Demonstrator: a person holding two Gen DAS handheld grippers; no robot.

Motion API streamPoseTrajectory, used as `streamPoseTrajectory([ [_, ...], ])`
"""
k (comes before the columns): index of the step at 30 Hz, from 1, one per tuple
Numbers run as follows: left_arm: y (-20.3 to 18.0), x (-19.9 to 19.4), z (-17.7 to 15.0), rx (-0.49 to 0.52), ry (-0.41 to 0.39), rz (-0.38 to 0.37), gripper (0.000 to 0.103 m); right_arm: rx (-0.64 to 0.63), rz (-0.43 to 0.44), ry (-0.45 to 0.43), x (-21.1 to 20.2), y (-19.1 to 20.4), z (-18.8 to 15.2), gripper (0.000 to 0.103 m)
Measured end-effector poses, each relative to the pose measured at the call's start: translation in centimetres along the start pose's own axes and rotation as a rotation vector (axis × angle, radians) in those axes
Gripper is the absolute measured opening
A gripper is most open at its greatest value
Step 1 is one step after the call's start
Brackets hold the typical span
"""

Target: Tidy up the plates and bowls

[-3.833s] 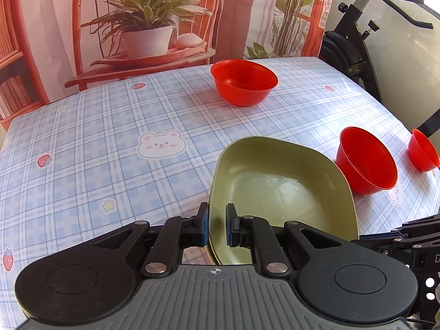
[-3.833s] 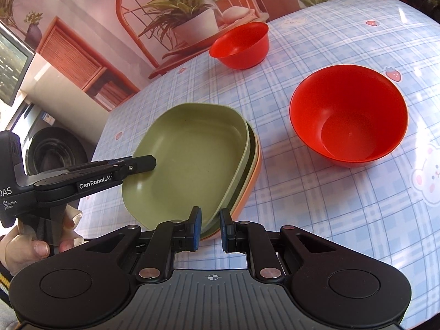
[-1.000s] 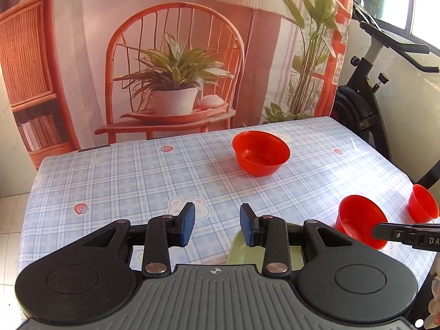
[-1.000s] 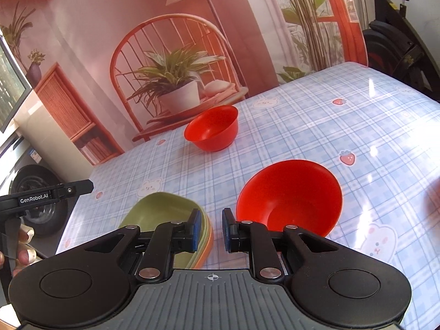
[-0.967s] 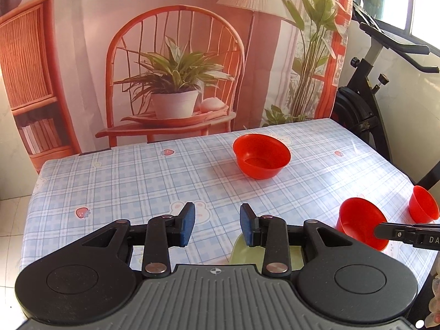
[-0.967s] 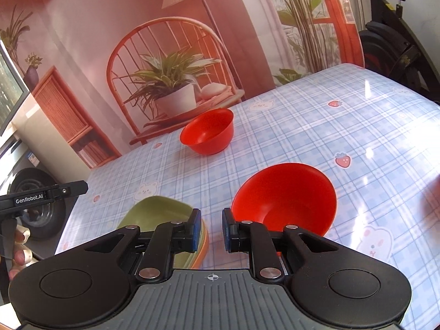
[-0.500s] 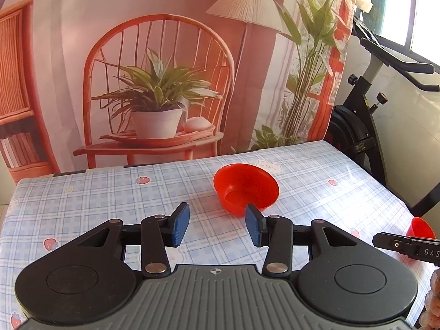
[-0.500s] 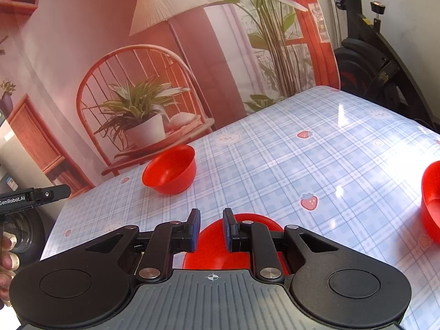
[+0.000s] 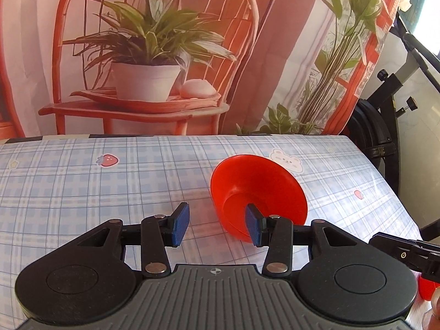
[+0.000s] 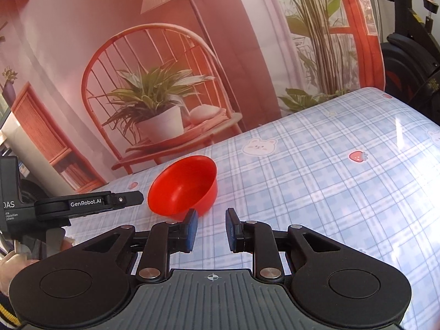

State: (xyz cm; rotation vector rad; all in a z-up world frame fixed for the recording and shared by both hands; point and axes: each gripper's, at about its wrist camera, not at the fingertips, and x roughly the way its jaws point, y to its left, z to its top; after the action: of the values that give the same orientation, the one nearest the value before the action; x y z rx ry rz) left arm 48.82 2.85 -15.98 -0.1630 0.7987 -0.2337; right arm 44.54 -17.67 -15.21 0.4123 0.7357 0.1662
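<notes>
A red bowl (image 9: 258,192) stands on the checked tablecloth (image 9: 82,187) near the table's far side. My left gripper (image 9: 217,227) is open, close to the bowl, with its right finger (image 9: 254,228) in front of the bowl's near wall. The same bowl shows in the right wrist view (image 10: 183,188), just beyond my right gripper (image 10: 210,229), which is partly open and empty. The left gripper's finger (image 10: 90,202) reaches in from the left beside the bowl. The green plates are out of view.
A sliver of another red bowl (image 9: 427,288) shows at the lower right, behind the right gripper's finger (image 9: 404,250). An exercise bike (image 9: 385,126) stands off the table's right edge. A printed backdrop (image 9: 154,55) hangs behind the far edge.
Both grippers have moved forward toward the far red bowl, leaving the stacked plates and the nearer bowls behind. The left gripper has opened wider; the right has opened slightly.
</notes>
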Motion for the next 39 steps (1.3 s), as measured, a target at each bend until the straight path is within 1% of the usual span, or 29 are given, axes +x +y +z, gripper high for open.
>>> streamPoseTrajectory([
  [3,0.5,1.4,0.2,-0.016,0.026,-0.014,0.047,-0.012,-0.005,0.032,2.1,0.3,1.0,0.023],
  [6,1.1,2.9,0.4,-0.052,0.062,-0.031,0.047,0.02,0.008,0.072,4.1,0.2,2.0,0.023],
  [10,1.5,3.7,0.7,-0.056,0.067,-0.03,0.045,0.015,-0.024,0.095,6.6,0.2,2.9,0.023],
  [12,1.8,3.9,0.7,-0.069,0.075,-0.038,0.044,0.026,-0.027,0.103,7.5,0.1,3.1,0.023],
  [13,1.9,4.0,0.6,-0.075,0.077,-0.044,0.041,0.035,-0.026,0.107,8.0,-0.1,3.2,0.023],
  [14,2.0,4.1,0.6,-0.081,0.079,-0.048,0.036,0.047,-0.019,0.108,8.3,-0.3,3.2,0.023],
  [16,2.2,4.2,0.7,-0.093,0.079,-0.061,0.033,0.062,-0.001,0.11,8.9,-0.5,3.3,0.023],
  [18,2.1,4.2,0.6,-0.087,0.083,-0.067,0.025,0.059,-0.013,0.123,9.5,-0.5,3.4,0.023],
  [19,2.1,4.3,0.6,-0.083,0.089,-0.074,0.023,0.052,-0.015,0.127,9.8,-0.5,3.3,0.023],
  [20,2.0,4.4,0.6,-0.077,0.093,-0.086,0.019,0.046,-0.024,0.132,9.9,-0.4,3.3,0.023],
  [22,1.8,4.3,0.4,-0.063,0.094,-0.096,0.015,0.05,-0.026,0.139,10.0,-0.4,3.1,0.021],
  [23,1.6,4.2,0.4,-0.058,0.094,-0.101,0.012,0.054,-0.021,0.143,9.9,-0.3,3.0,0.019],
  [24,1.6,4.1,0.4,-0.056,0.094,-0.105,0.012,0.056,-0.016,0.145,9.8,-0.2,2.8,0.011],
  [25,1.5,4.0,0.4,-0.054,0.095,-0.105,0.012,0.054,-0.008,0.148,9.8,-0.1,2.8,0.008],
  [27,1.4,3.6,0.5,-0.052,0.089,-0.101,0.012,0.042,-0.019,0.151,9.7,0.2,2.7,0.008],
  [30,1.1,2.8,0.6,-0.05,0.082,-0.096,0.012,0.056,-0.009,0.133,8.9,0.4,2.9,0.007],
  [35,-0.2,0.9,0.2,-0.027,0.081,-0.076,0.012,0.057,0.009,0.101,6.5,1.2,2.8,0.007],
  [39,-1.2,-1.3,-0.4,-0.03,0.064,-0.07,0.012,0.091,0.024,0.081,4.2,1.3,2.2,0.007],
])
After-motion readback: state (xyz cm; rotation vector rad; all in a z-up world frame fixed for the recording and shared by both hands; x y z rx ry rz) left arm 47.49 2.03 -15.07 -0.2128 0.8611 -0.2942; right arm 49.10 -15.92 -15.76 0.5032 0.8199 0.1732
